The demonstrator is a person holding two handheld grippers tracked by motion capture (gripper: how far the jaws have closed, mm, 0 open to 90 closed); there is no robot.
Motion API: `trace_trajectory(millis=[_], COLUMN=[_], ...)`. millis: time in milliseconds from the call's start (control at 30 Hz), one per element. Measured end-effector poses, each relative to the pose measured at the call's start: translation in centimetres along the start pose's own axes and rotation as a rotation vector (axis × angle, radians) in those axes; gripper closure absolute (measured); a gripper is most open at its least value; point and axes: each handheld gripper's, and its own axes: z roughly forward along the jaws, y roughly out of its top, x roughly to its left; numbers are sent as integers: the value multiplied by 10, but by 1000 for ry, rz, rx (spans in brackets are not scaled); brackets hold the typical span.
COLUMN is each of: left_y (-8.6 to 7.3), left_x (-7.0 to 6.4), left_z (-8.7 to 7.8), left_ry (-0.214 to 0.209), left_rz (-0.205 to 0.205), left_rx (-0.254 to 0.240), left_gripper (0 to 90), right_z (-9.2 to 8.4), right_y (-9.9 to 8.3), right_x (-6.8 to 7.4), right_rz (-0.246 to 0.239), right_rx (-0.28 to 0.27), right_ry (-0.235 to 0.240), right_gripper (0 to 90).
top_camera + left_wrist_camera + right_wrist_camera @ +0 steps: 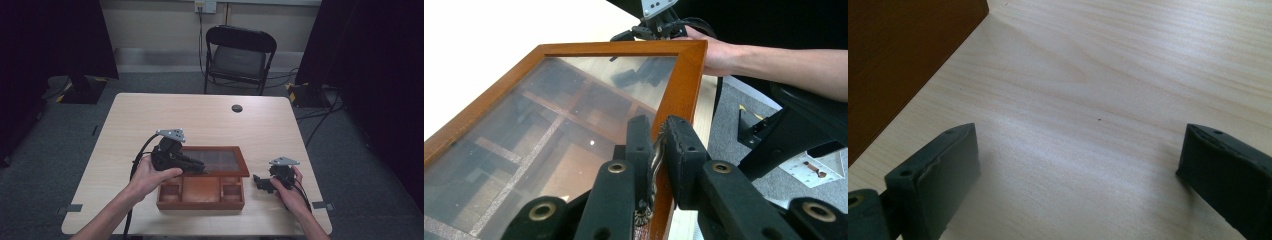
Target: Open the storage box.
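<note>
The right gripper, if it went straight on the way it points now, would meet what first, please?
Probably the wooden box: the right gripper points toward its right side wall, jaws open over bare table. Depth is unclear.

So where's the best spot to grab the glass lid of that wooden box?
Probably by the small metal clasp on the front edge of the lid, coming from the person's side. It sticks out from the flat frame, thin enough to pinch, and lies opposite the hinged back edge. The left gripper is already shut on it, with the lid raised.
</note>
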Motion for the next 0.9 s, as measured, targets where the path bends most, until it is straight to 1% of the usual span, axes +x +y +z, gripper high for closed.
trace_trajectory(millis=[133,200,300,400,467,833,900], left_y=[2,3,4,6,7,14,14], left_x=[0,1,0,0,0,3,4], left_z=[-1,-2,0,-1,-2,-6,-6], left_ry=[4,0,6,10,7,13,12], left_rz=[-2,-4,-3,-7,-3,-16,-12], left_rx=[-9,-6,17,17,21,5,1], left_gripper=[810,810,810,810,810,810,810], right_z=[0,0,0,0,0,0,0], right_y=[0,0,0,0,0,0,0], right_x=[0,0,0,0,0,0,0], right_rz=[0,-1,0,0,-1,-5,-5], right_rx=[0,0,0,0,0,0,0], right_ry=[0,0,0,0,0,3,3], right_gripper=[23,23,23,23,23,21,21])
